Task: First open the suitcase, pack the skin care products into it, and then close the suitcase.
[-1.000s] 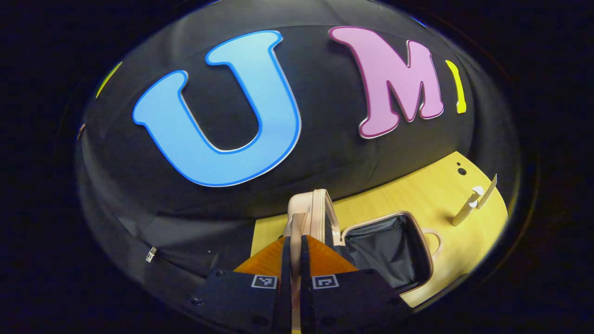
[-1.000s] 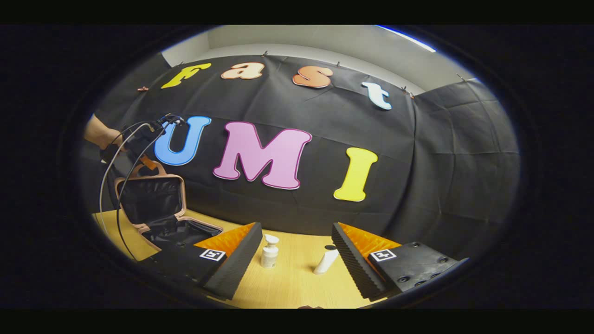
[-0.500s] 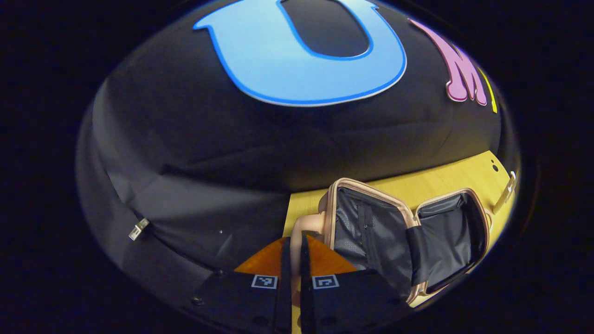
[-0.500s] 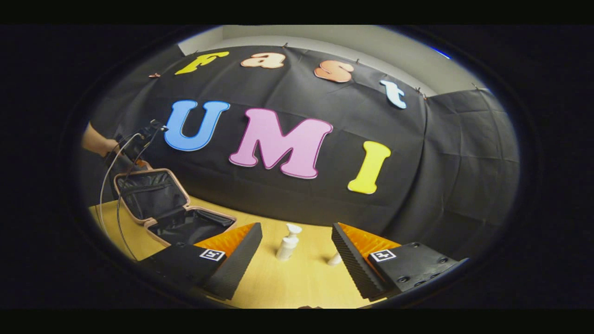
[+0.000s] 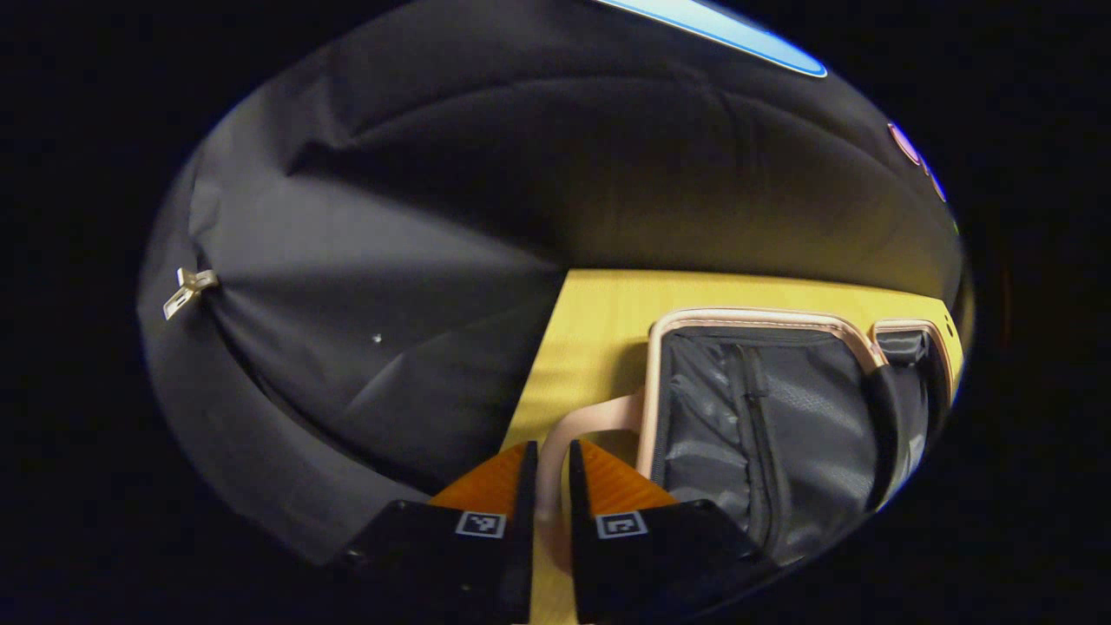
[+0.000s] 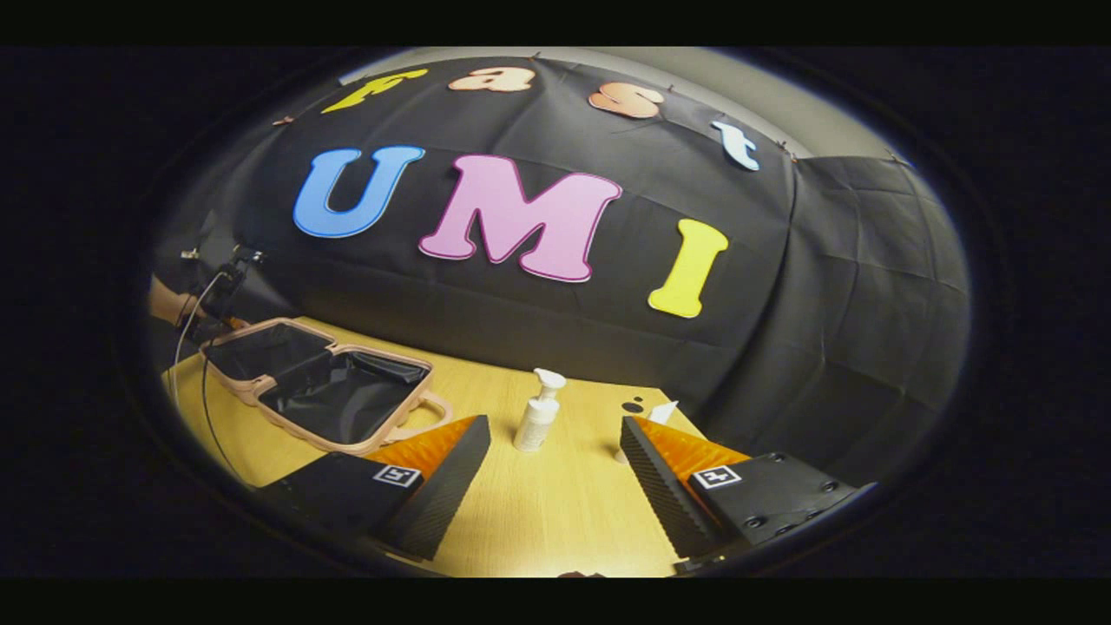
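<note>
Left gripper (image 5: 548, 503) nearly closed, pinching suitcase handle (image 5: 568, 430); suitcase (image 6: 317, 391) lying open on surface (image 6: 555, 503). Right gripper (image 6: 555, 473) wide open, holding nothing, near pump bottle (image 6: 538, 422).

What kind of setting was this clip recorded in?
Most likely a staged recording booth, not a home: black cloth wall behind a wooden table, with an open suitcase and a pump bottle set out.
</note>
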